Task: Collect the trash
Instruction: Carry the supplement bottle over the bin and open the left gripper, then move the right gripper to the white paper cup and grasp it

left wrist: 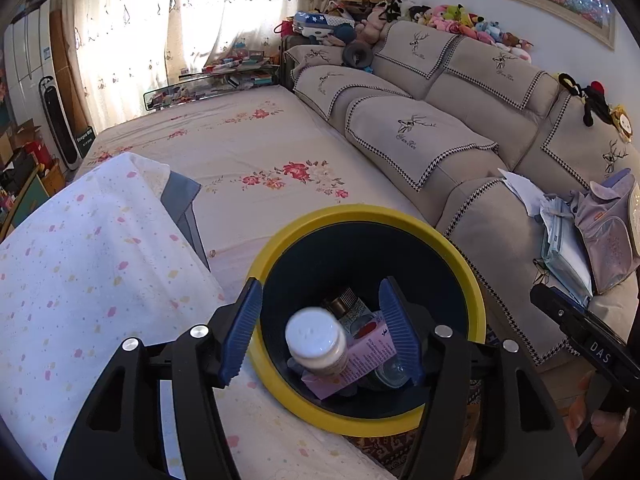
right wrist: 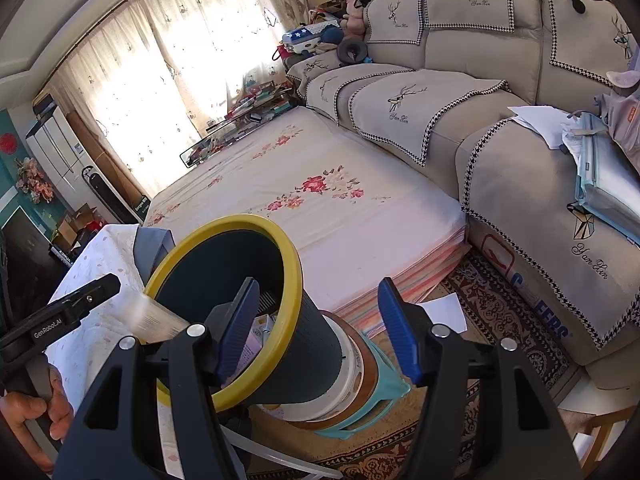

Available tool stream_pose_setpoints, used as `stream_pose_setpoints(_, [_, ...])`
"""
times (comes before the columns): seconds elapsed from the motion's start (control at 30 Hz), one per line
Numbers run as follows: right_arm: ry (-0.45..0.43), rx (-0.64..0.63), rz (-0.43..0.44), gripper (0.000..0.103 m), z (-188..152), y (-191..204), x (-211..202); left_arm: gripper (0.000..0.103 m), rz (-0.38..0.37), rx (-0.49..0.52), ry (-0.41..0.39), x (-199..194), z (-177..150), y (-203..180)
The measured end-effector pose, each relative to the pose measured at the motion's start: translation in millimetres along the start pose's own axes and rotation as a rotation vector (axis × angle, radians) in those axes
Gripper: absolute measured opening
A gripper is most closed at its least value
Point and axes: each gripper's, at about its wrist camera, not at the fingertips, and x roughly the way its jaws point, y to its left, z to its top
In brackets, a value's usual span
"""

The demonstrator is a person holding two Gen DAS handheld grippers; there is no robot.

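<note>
A: Floral bedsheet (left wrist: 256,148) and sofa (left wrist: 460,92) form the backdrop; I have the left gripper (left wrist: 320,332) spread wide above the yellow-rimmed bin (left wrist: 472,280), off the bed's near edge.

B: And the white-capped bottle (left wrist: 318,342)?

A: Blurred between the fingers, apparently dropping, cap towards the camera, long axis near vertical. I'd hold centred over the bin's mouth. Right gripper (right wrist: 320,332) spread too, empty.

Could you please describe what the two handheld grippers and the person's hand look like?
Both the left gripper and right gripper have black angular frames, silver bolts and ribbed blue pads. One body reads "GenRoboLAI", the other "DAS". The bare hand shows no sleeve.
</note>
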Motion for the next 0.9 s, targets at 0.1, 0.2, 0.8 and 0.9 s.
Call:
stream_pose_setpoints(0.1, [-0.003, -0.007, 0.008, 0.060, -1, 5, -2, 0.065, 0.004, -0.015, -0.037, -26, -5, 16])
stream_pose_setpoints(0.2, [-0.002, -0.023, 0.020, 0.061, -2, 14, -4, 0.071, 0.023, -0.041, -0.090, -60, -14, 34])
stream_pose_setpoints(0.8, [0.034, -0.220, 0.147, 0.063, -23, 129, -17, 0.081, 0.477, -0.329, -0.290, -262, -150, 244])
stream_pose_setpoints(0.9, [0.048, -0.284, 0.194, 0.063, -30, 167, -20, 0.081, 0.548, -0.375, -0.288, -282, -179, 280])
